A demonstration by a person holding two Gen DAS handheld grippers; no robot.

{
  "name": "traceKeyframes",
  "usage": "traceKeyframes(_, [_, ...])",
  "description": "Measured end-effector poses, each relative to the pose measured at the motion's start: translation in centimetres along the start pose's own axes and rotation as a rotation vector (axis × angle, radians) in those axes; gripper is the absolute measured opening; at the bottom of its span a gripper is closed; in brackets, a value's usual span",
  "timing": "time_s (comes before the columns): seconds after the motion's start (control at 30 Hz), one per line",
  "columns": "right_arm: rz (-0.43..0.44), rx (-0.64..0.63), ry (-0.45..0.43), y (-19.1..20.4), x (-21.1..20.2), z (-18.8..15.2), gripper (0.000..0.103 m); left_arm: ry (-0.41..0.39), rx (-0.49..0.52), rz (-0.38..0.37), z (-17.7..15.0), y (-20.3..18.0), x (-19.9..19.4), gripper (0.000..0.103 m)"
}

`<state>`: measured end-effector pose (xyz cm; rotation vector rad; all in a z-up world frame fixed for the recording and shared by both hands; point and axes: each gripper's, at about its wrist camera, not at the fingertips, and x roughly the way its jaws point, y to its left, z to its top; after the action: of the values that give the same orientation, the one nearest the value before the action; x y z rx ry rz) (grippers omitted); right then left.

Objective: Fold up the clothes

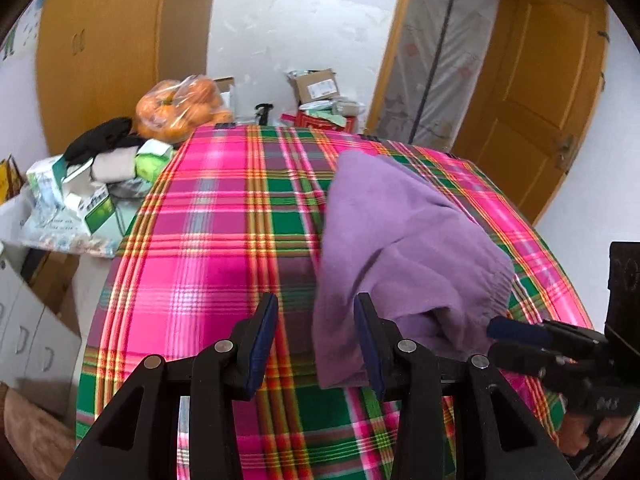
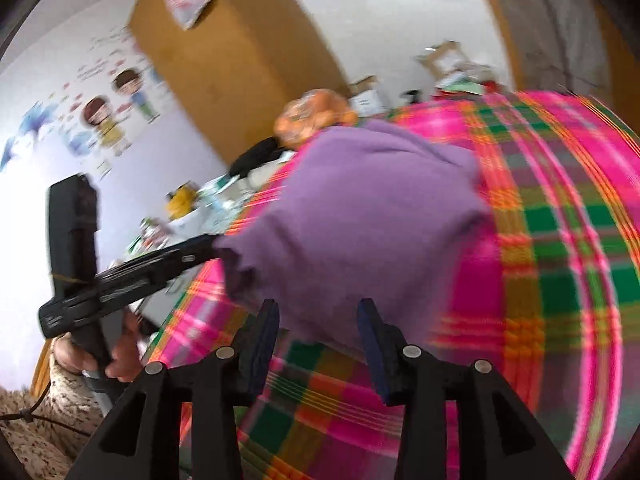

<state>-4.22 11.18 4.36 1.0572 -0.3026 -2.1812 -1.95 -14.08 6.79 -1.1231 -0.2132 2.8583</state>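
A purple garment [image 1: 400, 248] lies folded on the pink and green plaid tablecloth [image 1: 224, 216]. My left gripper [image 1: 316, 344] is open, its right finger [image 1: 370, 344] at the garment's near left edge, nothing held. My right gripper [image 2: 318, 344] is open just in front of the garment [image 2: 360, 216], empty. In the left wrist view the right gripper [image 1: 516, 340] shows at the garment's right side. In the right wrist view the left gripper's tip [image 2: 192, 252] is at the garment's left corner. The right wrist view is blurred.
A bag of oranges [image 1: 180, 104], black cloth [image 1: 100, 140] and cartons [image 1: 80, 196] crowd the table's far left. Cardboard boxes [image 1: 316, 88] stand at the far edge. A wooden door [image 1: 540, 88] is at right, a wardrobe [image 1: 112, 40] at left.
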Motion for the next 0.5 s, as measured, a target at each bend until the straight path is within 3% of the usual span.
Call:
traceKeyframes(0.13, [-0.038,0.074,-0.003,-2.3,-0.1,-0.4,0.042,-0.001,0.071,-0.021,0.1,-2.0,0.2,0.041])
traceKeyframes(0.5, [0.068,0.136,-0.025,-2.5,2.4,2.5,0.043,0.037,0.140,0.040,-0.1,-3.5,2.2,0.041])
